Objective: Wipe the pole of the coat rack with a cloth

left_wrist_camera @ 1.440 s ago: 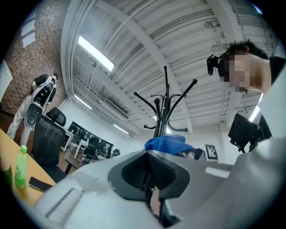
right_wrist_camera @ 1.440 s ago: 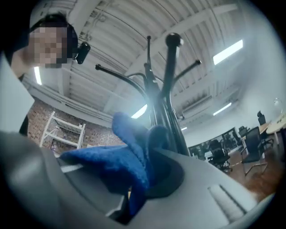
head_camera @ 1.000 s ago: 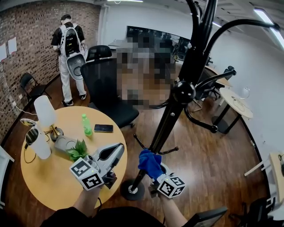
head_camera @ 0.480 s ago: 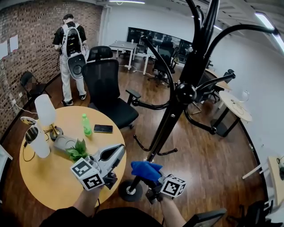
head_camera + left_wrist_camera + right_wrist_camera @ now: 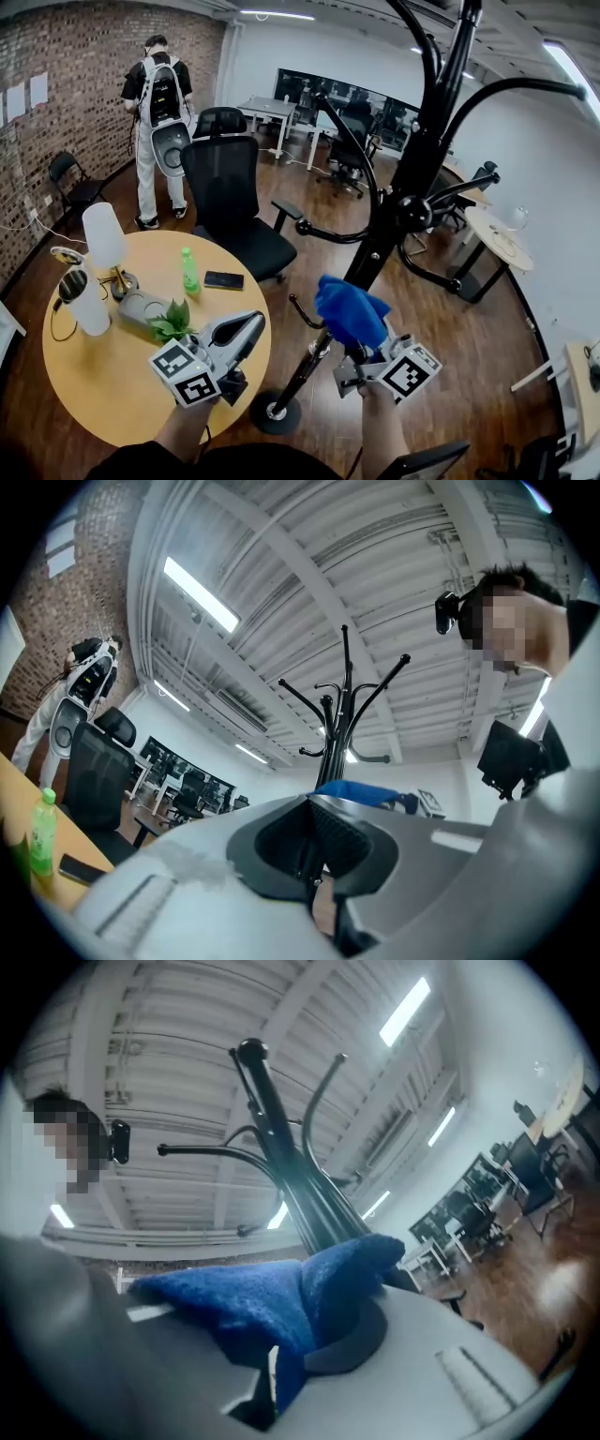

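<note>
pinching one blue cloth (image 5: 349,312) between its fingers, the right gripper (image 5: 362,351) holds it against the coat rack pole (image 5: 382,251); the left gripper (image 5: 249,329), fingers pressed together, hangs over a round tabletop (image 5: 103,389) carrying one lamp (image 5: 104,235), one green bottle (image 5: 190,272), one phone (image 5: 225,280); one black chair (image 5: 225,192) behind

wall: red brick (image 5: 75,84) | floor: dark wood planks (image 5: 469,347) | furniture: round yellow table (image 5: 103,384), black office chair (image 5: 222,183) | light: ceiling strips (image 5: 277,15)
</note>
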Action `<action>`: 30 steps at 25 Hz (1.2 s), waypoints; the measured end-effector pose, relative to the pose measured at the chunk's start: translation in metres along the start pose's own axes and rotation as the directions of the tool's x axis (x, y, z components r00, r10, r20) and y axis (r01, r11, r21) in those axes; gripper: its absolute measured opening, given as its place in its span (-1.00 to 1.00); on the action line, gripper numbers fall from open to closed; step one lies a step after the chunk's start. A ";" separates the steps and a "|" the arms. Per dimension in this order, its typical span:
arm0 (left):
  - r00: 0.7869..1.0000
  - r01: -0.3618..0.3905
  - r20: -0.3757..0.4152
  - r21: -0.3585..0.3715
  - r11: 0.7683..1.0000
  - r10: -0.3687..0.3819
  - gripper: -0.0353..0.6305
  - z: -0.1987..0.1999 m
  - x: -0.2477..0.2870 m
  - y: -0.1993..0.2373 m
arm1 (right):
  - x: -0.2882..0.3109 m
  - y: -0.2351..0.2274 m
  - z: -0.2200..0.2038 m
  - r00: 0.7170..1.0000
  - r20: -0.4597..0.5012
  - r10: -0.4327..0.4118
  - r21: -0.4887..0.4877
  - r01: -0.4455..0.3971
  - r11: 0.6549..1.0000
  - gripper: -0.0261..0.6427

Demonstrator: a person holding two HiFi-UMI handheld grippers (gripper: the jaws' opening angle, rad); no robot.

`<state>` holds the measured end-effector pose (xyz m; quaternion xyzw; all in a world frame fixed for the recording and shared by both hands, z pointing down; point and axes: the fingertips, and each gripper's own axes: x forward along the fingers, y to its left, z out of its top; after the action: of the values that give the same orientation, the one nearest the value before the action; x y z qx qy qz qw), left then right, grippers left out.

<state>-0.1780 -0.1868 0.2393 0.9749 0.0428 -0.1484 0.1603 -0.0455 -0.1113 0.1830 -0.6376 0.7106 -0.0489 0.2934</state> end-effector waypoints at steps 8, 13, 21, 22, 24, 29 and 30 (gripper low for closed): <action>1.000 -0.017 0.013 0.003 1.000 0.017 -0.89 0.006 -0.020 0.008 | 0.043 0.084 0.101 0.975 0.178 0.133 -0.157 -0.105 0.982 -0.86; 0.999 -0.040 0.037 0.014 0.999 0.040 -0.89 0.016 -0.031 0.013 | 0.055 0.147 0.120 0.933 0.194 0.302 -0.203 -0.263 0.943 -0.86; 0.997 -0.053 0.051 0.023 0.998 0.052 -0.89 0.023 -0.039 0.017 | 0.036 0.234 0.124 0.812 0.156 0.563 -0.268 -0.514 0.815 -0.86; 0.997 -0.054 0.051 0.023 0.998 0.053 -0.89 0.024 -0.039 0.017 | 0.037 0.235 0.124 0.804 0.154 0.575 -0.257 -0.529 0.809 -0.86; 0.997 -0.058 0.048 0.023 0.998 0.057 -0.89 0.024 -0.039 0.017 | 0.040 0.225 0.123 0.819 0.156 0.552 -0.265 -0.504 0.822 -0.86; 0.998 -0.057 0.041 0.020 0.998 0.056 -0.89 0.022 -0.037 0.015 | 0.049 0.141 0.122 0.921 0.206 0.330 -0.195 -0.292 0.936 -0.86; 0.998 -0.057 0.037 0.018 0.998 0.057 -0.89 0.021 -0.036 0.015 | 0.048 0.121 0.120 0.937 0.212 0.278 -0.180 -0.242 0.953 -0.86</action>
<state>-0.2159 -0.2089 0.2357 0.9743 0.0107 -0.1620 0.1562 -0.0949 -0.0977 0.0129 -0.5597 0.7505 0.1203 0.3301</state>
